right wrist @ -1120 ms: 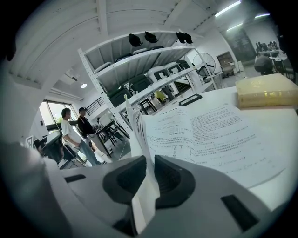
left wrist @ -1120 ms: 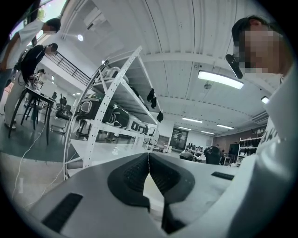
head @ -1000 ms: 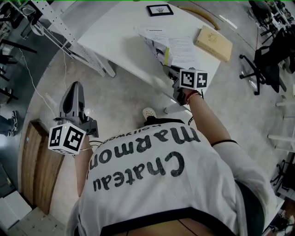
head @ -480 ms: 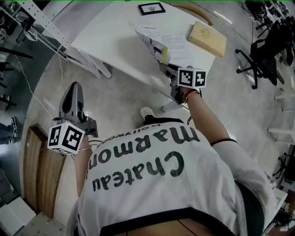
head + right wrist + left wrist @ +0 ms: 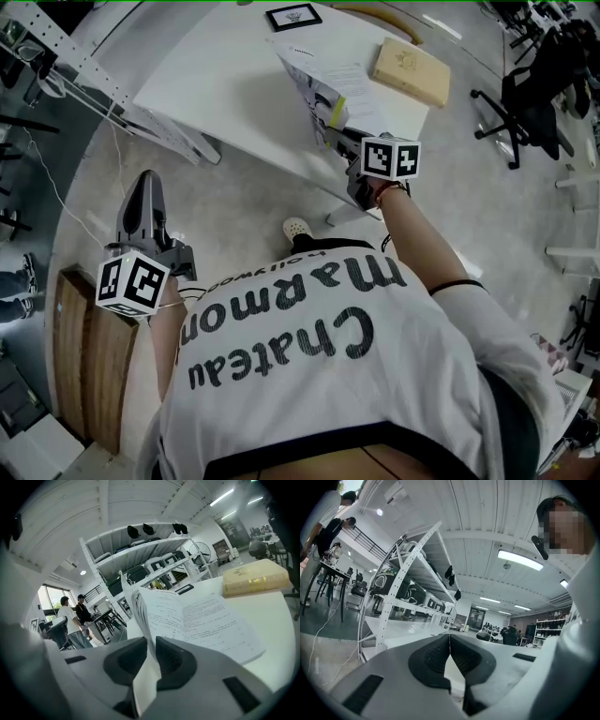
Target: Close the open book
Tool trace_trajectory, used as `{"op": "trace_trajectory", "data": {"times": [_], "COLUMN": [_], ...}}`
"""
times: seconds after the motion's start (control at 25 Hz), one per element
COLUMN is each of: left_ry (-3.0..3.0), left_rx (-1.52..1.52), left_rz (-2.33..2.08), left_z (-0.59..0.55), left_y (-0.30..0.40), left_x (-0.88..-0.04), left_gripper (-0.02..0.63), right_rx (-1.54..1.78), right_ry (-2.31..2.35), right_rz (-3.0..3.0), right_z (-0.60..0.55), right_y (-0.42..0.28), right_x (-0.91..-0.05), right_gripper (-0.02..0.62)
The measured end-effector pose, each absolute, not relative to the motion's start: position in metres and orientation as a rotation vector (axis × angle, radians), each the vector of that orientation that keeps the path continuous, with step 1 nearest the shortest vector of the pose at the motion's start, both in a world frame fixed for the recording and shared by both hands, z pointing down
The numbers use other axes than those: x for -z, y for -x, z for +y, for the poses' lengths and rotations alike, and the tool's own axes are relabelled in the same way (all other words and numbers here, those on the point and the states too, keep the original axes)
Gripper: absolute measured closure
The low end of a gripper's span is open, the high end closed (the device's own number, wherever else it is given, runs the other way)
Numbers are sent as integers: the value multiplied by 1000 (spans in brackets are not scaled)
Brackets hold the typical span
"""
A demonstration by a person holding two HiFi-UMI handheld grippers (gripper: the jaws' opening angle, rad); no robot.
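The open book [image 5: 361,89] lies on the white table [image 5: 225,84] near its front edge, printed pages up. Its left half [image 5: 311,82] is lifted and stands nearly upright. My right gripper [image 5: 339,139] is shut on the lower edge of that lifted half. In the right gripper view the lifted leaves [image 5: 140,609] rise from between the pads of my right gripper [image 5: 151,651], and the flat right page [image 5: 215,620] spreads beyond. My left gripper [image 5: 147,185] hangs over the floor, away from the table. The left gripper view shows my left gripper [image 5: 449,651] with its pads together and nothing between them.
A closed tan book [image 5: 411,71] lies at the table's far right, and a small framed picture [image 5: 292,17] at its far edge. A white shelf rack [image 5: 75,66] stands left of the table. A wooden bench [image 5: 84,356] is at lower left, an office chair [image 5: 530,94] at right.
My right gripper has raised the book's left half from a slant to nearly upright, moving slightly toward the right page. My left gripper has stayed where it was.
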State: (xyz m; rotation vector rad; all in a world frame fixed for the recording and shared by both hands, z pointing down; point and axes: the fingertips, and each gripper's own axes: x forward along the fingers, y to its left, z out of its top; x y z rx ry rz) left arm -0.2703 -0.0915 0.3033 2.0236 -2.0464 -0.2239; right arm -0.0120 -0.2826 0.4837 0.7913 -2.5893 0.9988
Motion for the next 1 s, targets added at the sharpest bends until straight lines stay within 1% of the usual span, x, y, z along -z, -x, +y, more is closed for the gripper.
{"op": "trace_trajectory", "data": {"times": [0.4, 0.64, 1.0], "left_ry": [-2027, -2026, -2027], "left_rx": [218, 222, 223], "left_rz": [-2039, -2050, -2049], "left_z": [-99, -99, -100], "left_y": [273, 280, 283], "left_x": [-302, -299, -298], "left_gripper": [581, 581, 581], "right_rx": [-940, -854, -814], "right_ry": [-849, -880, -933], "right_rz": [-2577, -2529, -2494], "right_z": [-289, -291, -295], "right_y": [-8, -17, -28], "right_x": [-485, -489, -494], "right_gripper": [528, 543, 545]}}
